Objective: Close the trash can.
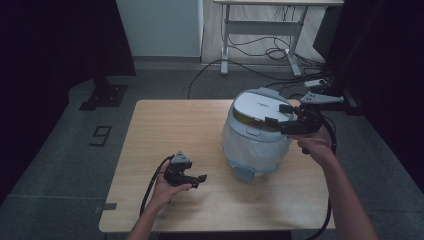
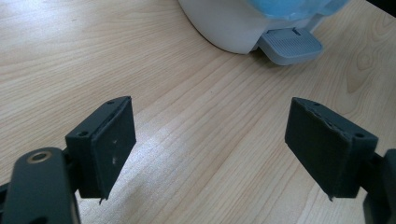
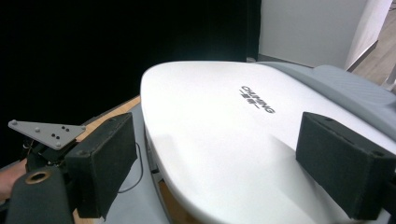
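The rice cooker (image 1: pixel 256 135) had a white lid with small dark lettering, a pale grey-blue hinge part behind it, an amber-yellow band under the lid's rim, a white and light-blue body, and a grey ribbed tab at its base. The table (image 1: pixel 170 135) was pale wood with a fine darker grain and a few knots. The left gripper (image 1: pixel 196 179) and the right gripper (image 1: pixel 281 114) were black with matte black pads, the right one topped by a grey three-cornered plate, and the floor (image 1: pixel 65 145) was speckled grey.

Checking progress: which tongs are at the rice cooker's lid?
The right tongs, open over the white rice cooker's lid; the left tongs sit over bare wooden table.
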